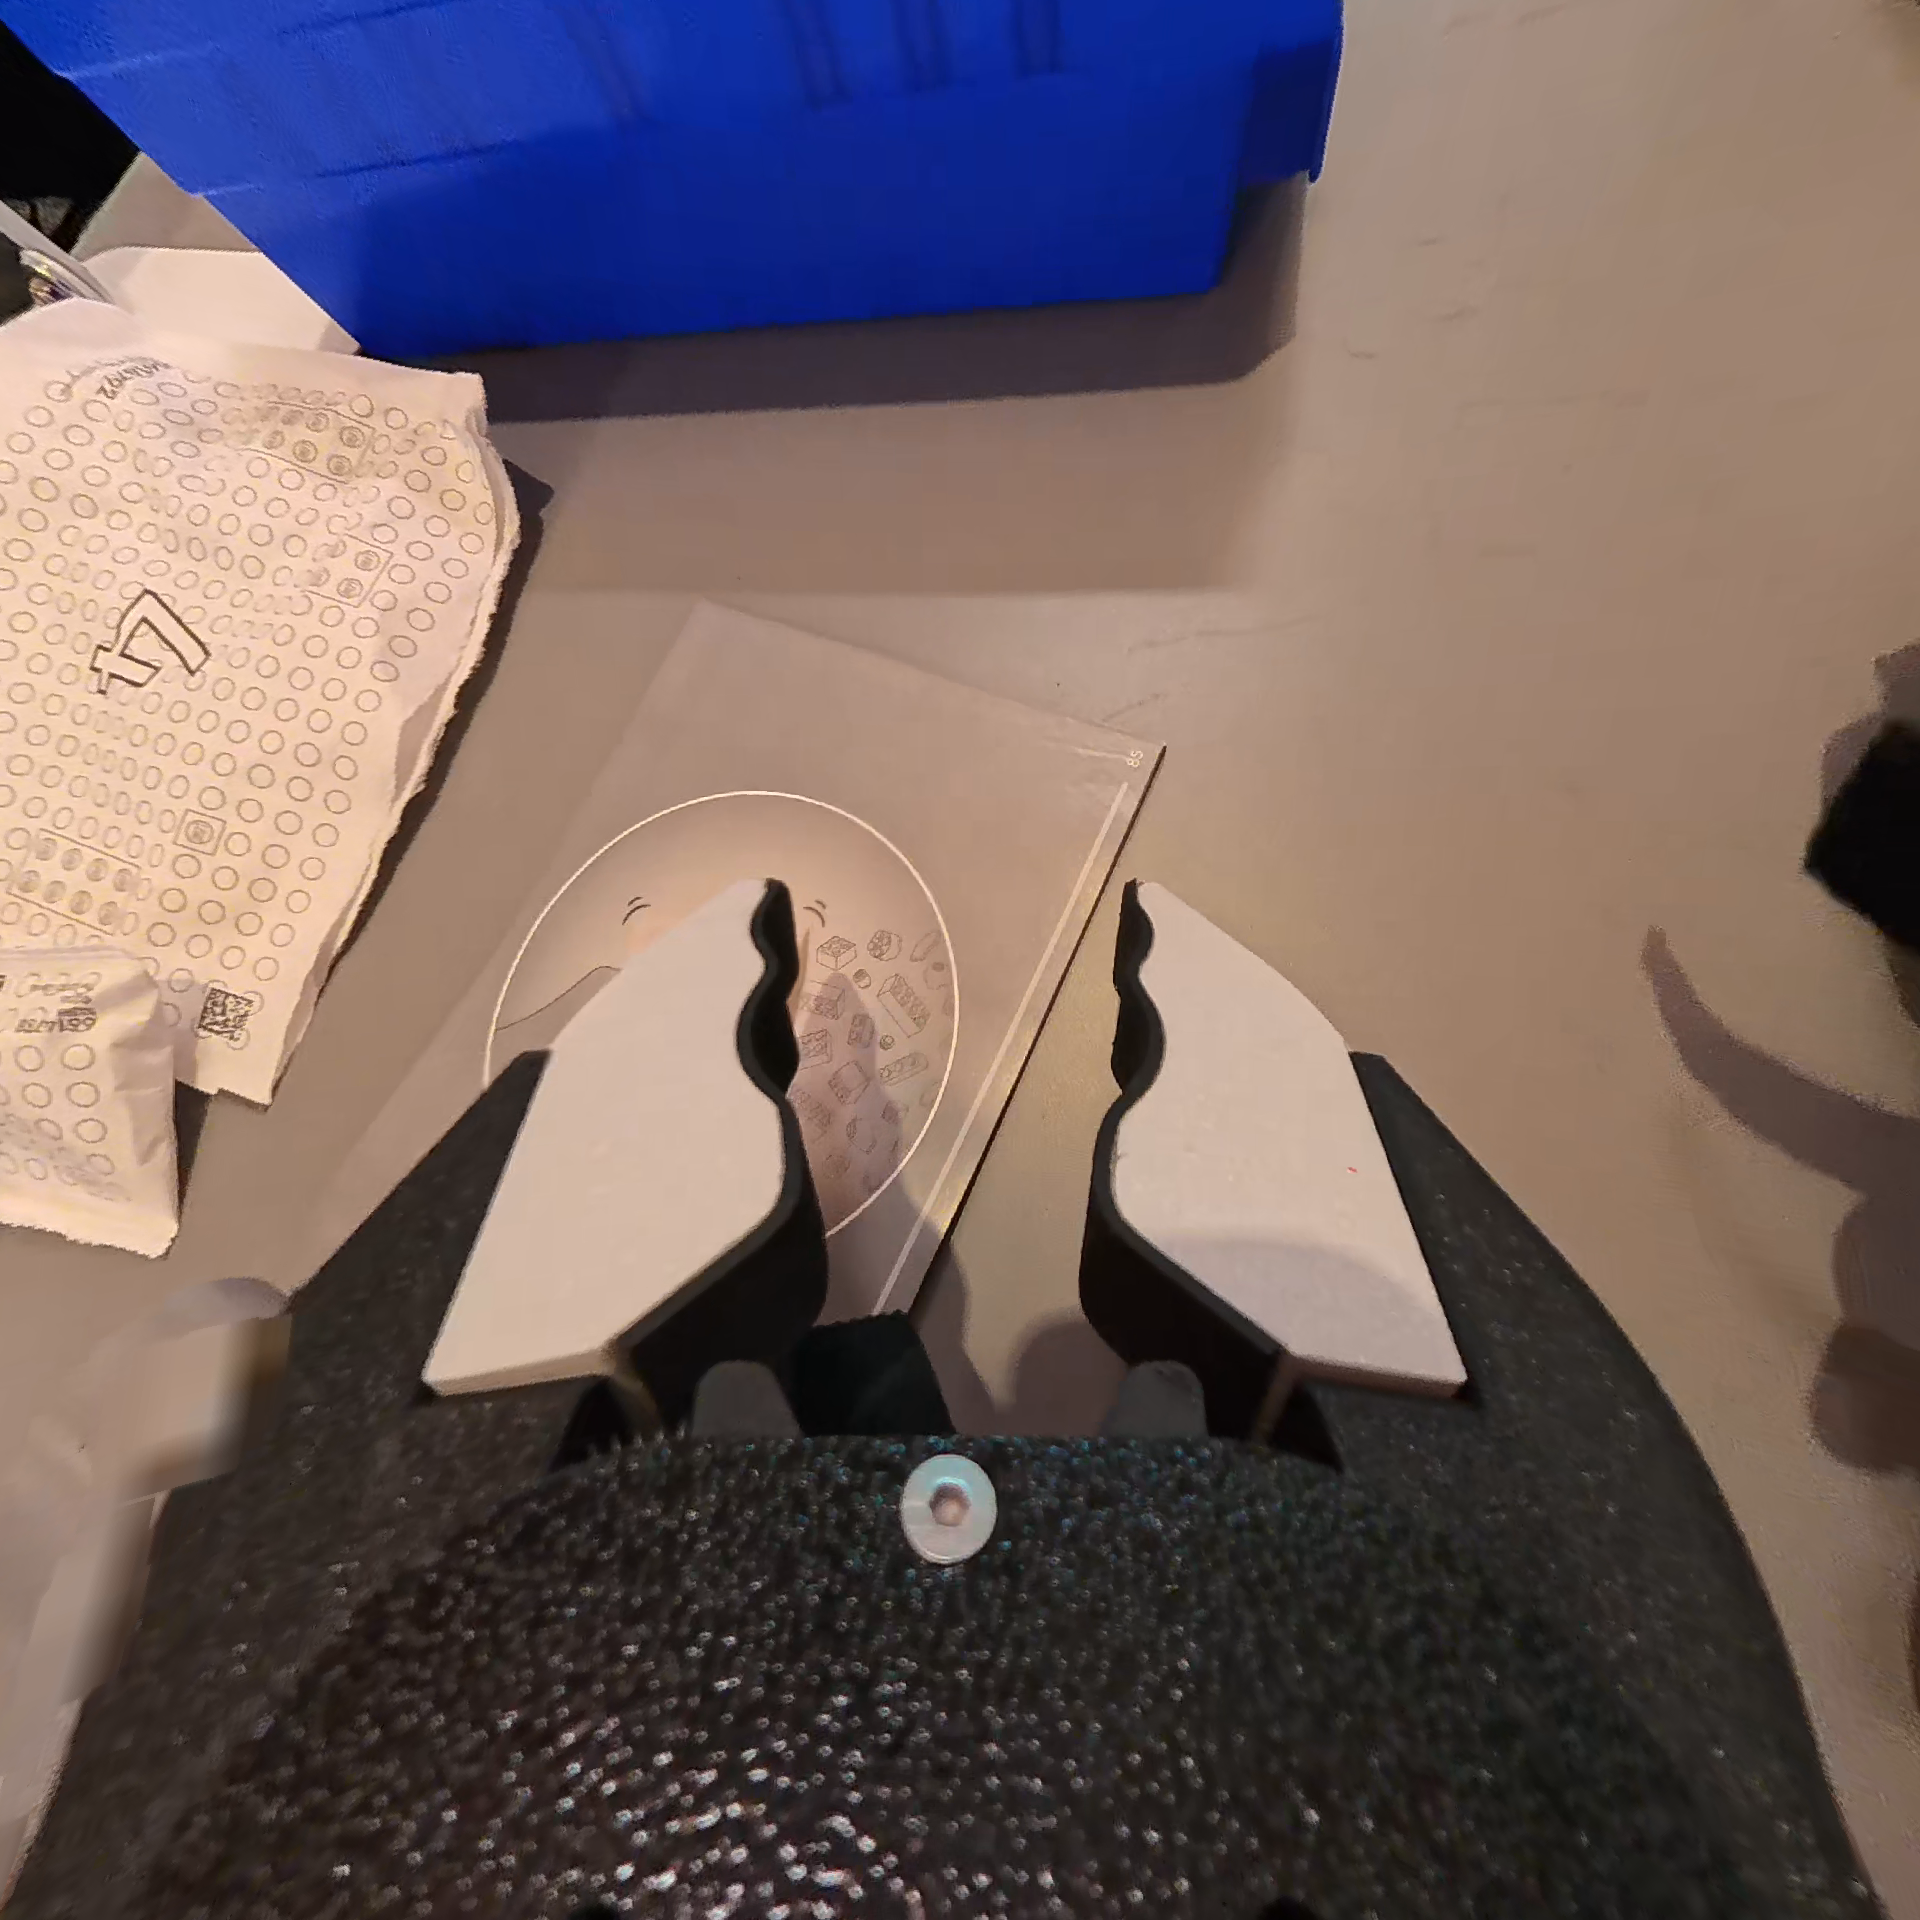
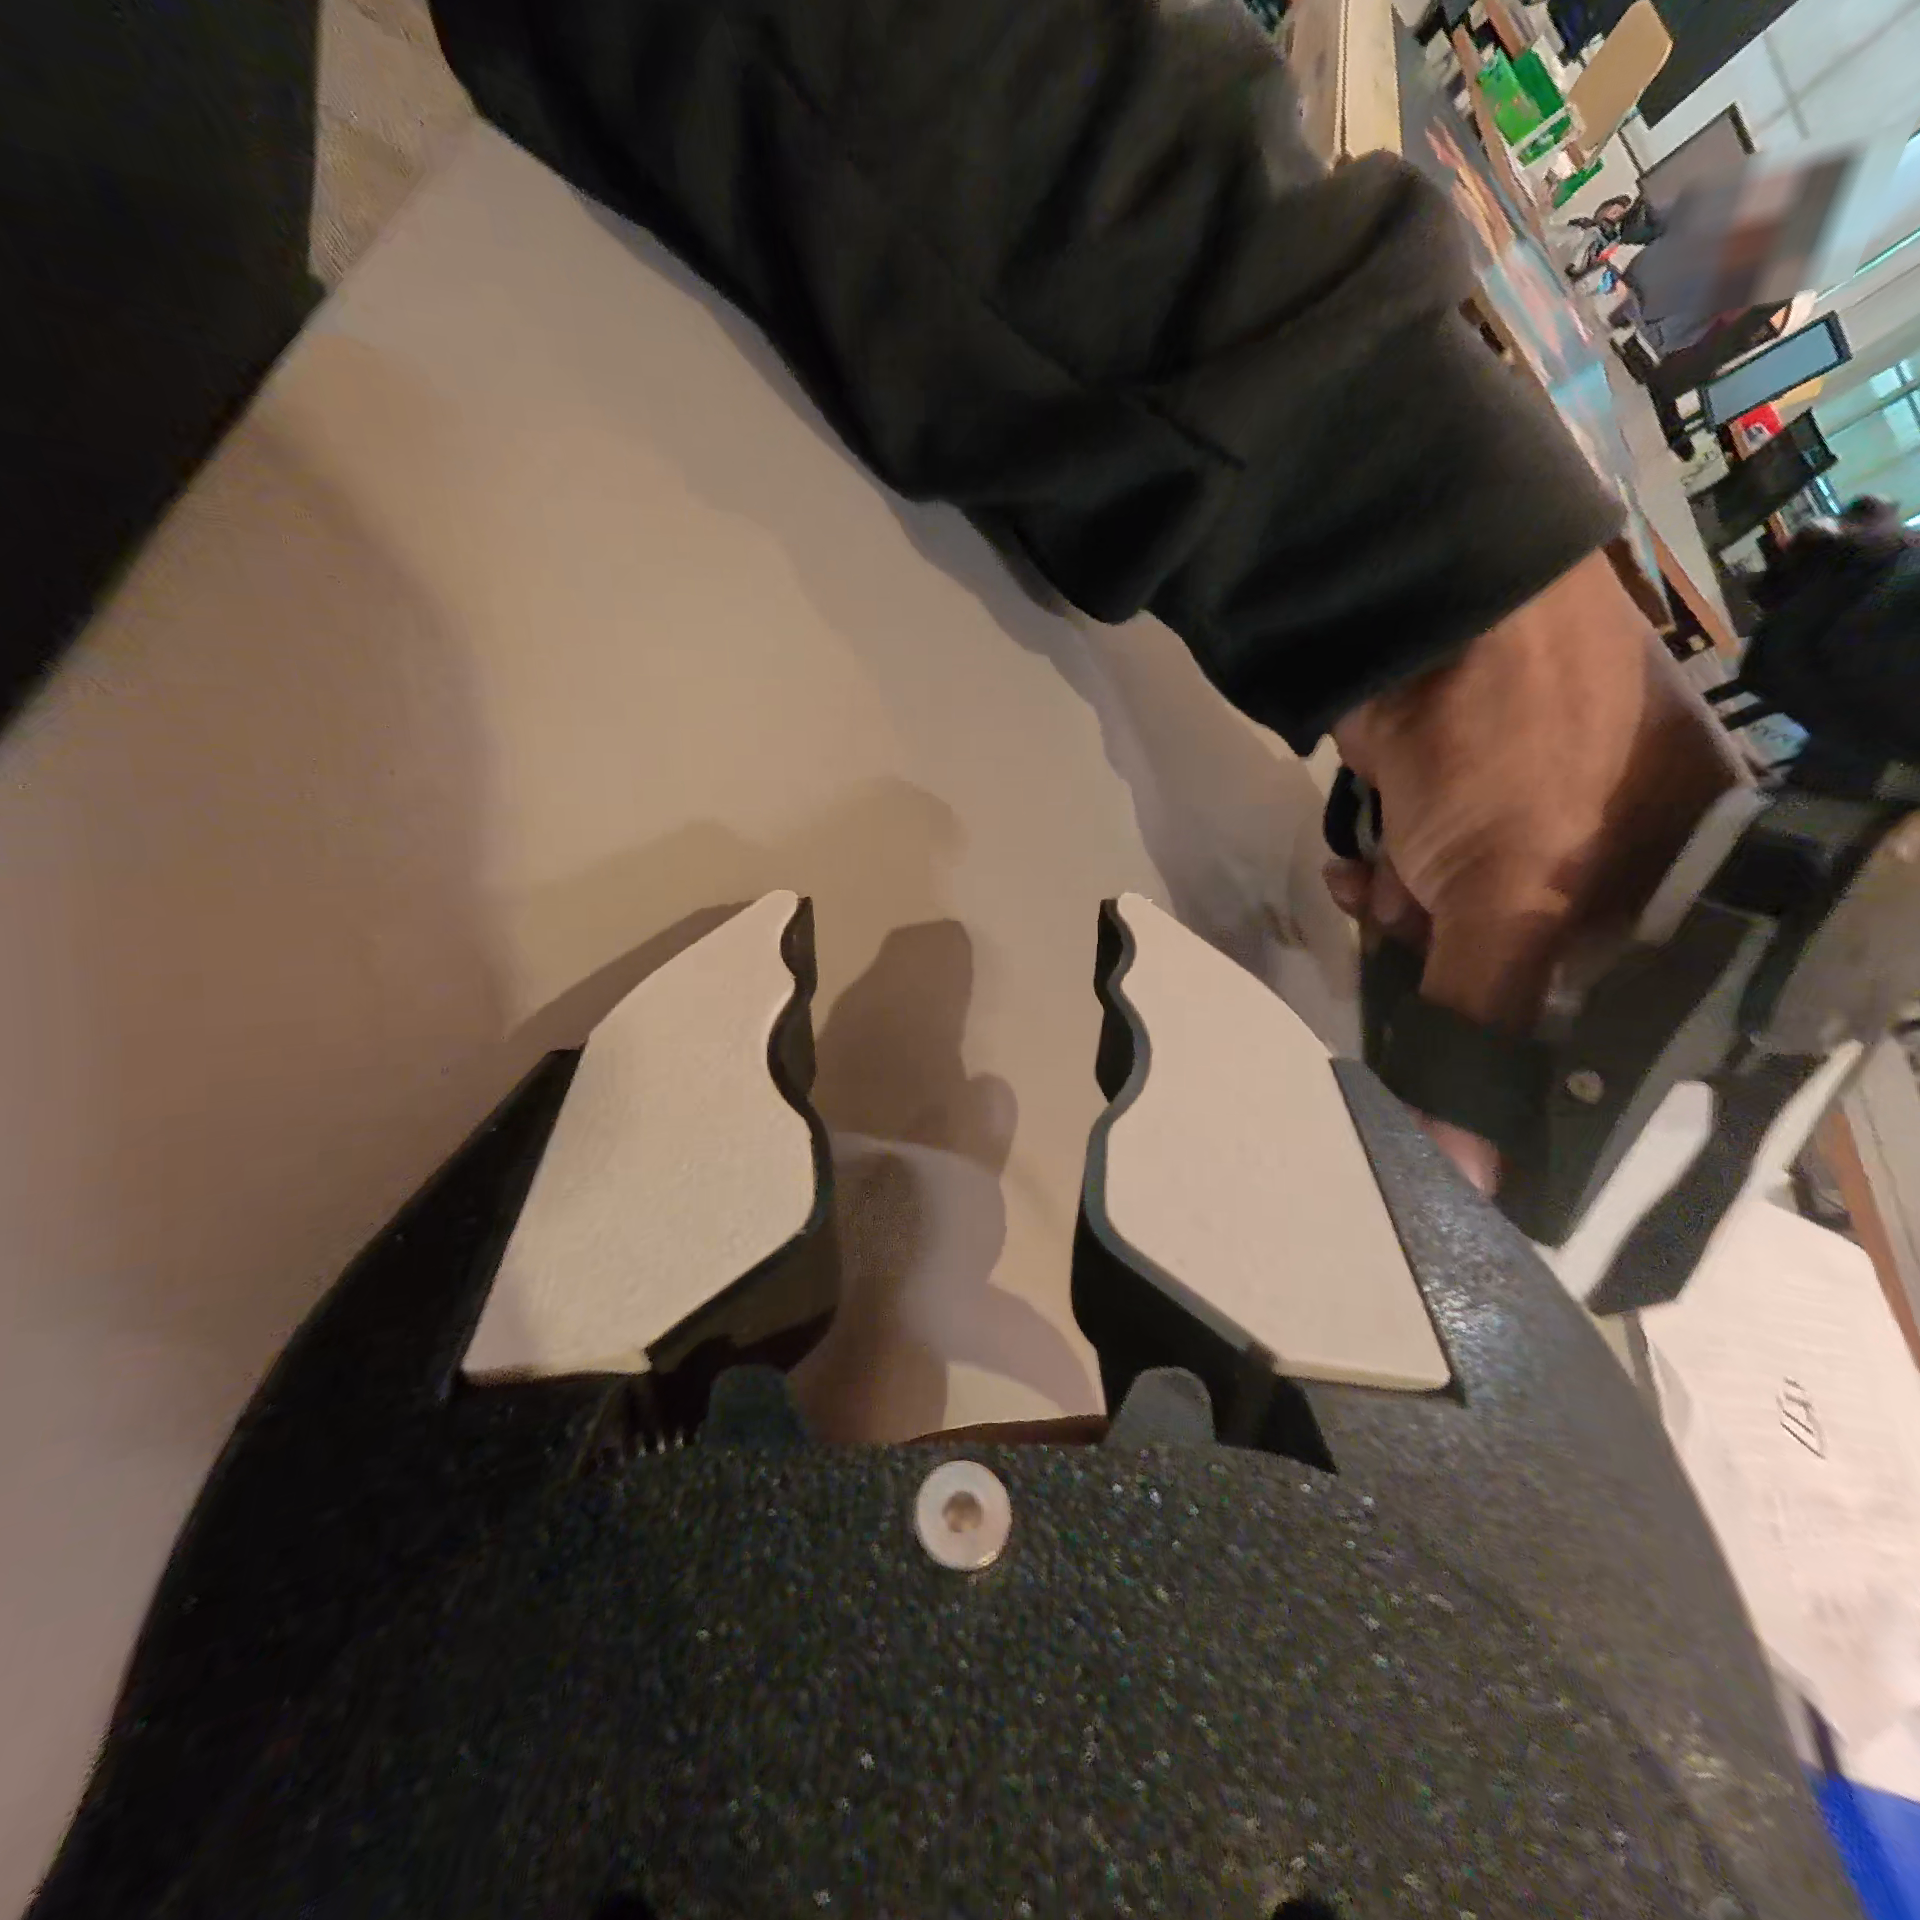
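Booklet [image 1: 790, 821] lies flat on the grey table [image 1: 1455, 520], just below the blue bin [image 1: 727, 156] and right of the torn white paper bags [image 1: 208, 675]; it looks thin, light and floppy, best pinched at its right edge. Left gripper [image 1: 951, 894] hovers over that edge, jaws wide and empty. Right gripper [image 2: 951, 909], also gaping on nothing, hangs over bare table beside the person's hand [image 2: 1538, 790], probably clear of the booklet.

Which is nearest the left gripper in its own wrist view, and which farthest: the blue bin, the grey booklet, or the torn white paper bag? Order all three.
From the left gripper:
1. Grey booklet, lying flat directly under the open fingertips.
2. Torn white paper bag, off to the left.
3. Blue bin, farthest, at the top beyond the booklet.
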Tool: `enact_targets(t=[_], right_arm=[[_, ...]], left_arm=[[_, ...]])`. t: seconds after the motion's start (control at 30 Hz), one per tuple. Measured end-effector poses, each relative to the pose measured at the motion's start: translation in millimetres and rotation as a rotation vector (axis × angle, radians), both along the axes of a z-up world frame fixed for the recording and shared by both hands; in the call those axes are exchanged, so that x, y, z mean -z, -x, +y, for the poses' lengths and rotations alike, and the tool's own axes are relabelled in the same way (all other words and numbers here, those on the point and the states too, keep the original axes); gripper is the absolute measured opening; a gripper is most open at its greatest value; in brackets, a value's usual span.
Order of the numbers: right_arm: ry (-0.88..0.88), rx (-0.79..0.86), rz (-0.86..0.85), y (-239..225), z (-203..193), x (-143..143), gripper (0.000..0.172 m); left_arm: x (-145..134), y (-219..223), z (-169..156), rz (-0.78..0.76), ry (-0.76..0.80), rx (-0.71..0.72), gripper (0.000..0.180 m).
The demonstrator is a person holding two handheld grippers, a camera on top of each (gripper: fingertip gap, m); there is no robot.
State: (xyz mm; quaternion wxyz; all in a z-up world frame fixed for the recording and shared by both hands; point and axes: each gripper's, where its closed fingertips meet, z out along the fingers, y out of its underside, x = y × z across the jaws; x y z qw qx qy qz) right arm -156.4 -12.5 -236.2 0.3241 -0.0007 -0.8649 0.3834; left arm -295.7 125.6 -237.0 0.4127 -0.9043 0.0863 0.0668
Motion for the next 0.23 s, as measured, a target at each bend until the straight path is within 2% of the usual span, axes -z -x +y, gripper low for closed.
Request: enact_targets(t=[0.1, 0.23], right_arm=[[-0.012, 0.043, 0.012, 8.0, 25.3, 0.3, 0.051], [0.065, 0.163, -0.082, 26.6, 61.7, 0.8, 0.052]], left_arm=[[6.6, -3.4, 1.2, -0.050, 0.013, 0.010, 0.057], [16.2, -3.3, 8.8, -0.058, 0.039, 0.008, 0.056]])
